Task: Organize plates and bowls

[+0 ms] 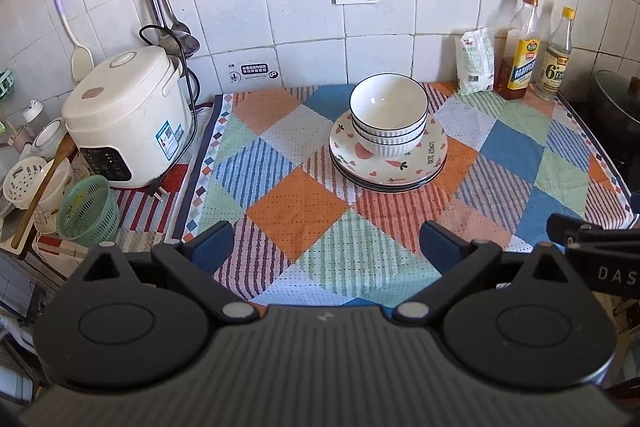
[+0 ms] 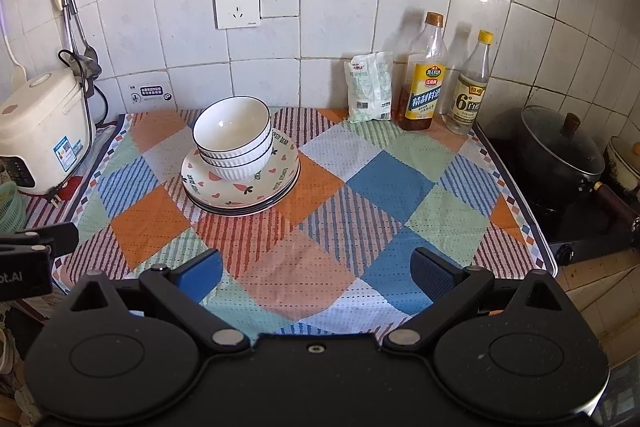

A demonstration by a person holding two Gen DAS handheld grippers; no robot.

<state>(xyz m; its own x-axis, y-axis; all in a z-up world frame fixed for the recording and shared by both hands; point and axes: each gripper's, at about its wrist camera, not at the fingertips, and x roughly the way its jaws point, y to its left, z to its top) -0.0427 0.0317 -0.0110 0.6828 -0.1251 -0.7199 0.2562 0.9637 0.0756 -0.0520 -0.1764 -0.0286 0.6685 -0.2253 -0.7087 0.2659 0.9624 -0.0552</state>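
Observation:
Three white ribbed bowls with dark rims are nested in a stack [image 1: 389,115] [image 2: 233,139] on a stack of plates [image 1: 416,169] [image 2: 276,183]; the top plate has carrot and heart prints. They stand on the checked cloth towards the back wall. My left gripper [image 1: 326,247] is open and empty, well in front of the stack over the cloth. My right gripper [image 2: 316,275] is open and empty, in front and to the right of the stack. Each gripper's body shows at the edge of the other's view.
A white rice cooker [image 1: 124,119] stands at the left with a green basket [image 1: 86,211] and strainers. A white bag [image 2: 368,87] and two bottles [image 2: 424,75] stand by the back wall. A black pot [image 2: 560,155] sits on the stove at the right.

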